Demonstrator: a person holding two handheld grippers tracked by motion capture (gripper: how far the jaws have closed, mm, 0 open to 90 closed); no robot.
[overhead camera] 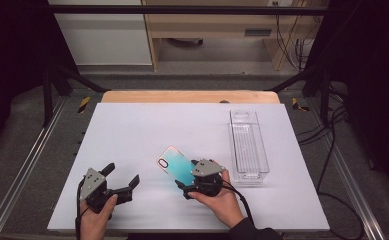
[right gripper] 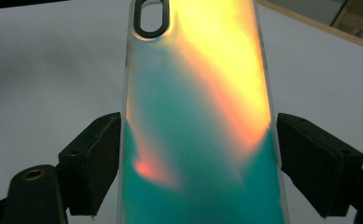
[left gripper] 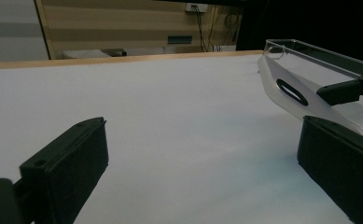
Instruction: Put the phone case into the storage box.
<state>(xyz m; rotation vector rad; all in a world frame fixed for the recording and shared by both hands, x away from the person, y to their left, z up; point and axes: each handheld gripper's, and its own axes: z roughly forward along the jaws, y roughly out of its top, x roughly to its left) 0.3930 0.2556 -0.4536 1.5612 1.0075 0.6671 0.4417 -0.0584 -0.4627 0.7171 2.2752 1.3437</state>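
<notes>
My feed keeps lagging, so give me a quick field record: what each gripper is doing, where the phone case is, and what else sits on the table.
right gripper: shut on the phone case, jaws clamping its two long edges
phone case: iridescent teal and orange, camera cutout at the far end, raised at an angle off the table
left gripper: open, nothing between the jaws, low over the white table
clear tray: long, transparent, at the table's right side, beyond the right gripper

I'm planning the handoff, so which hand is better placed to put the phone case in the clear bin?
Right: the right gripper is already shut on the phone case, beside the clear bin; the left gripper sits open, farther away.
</notes>
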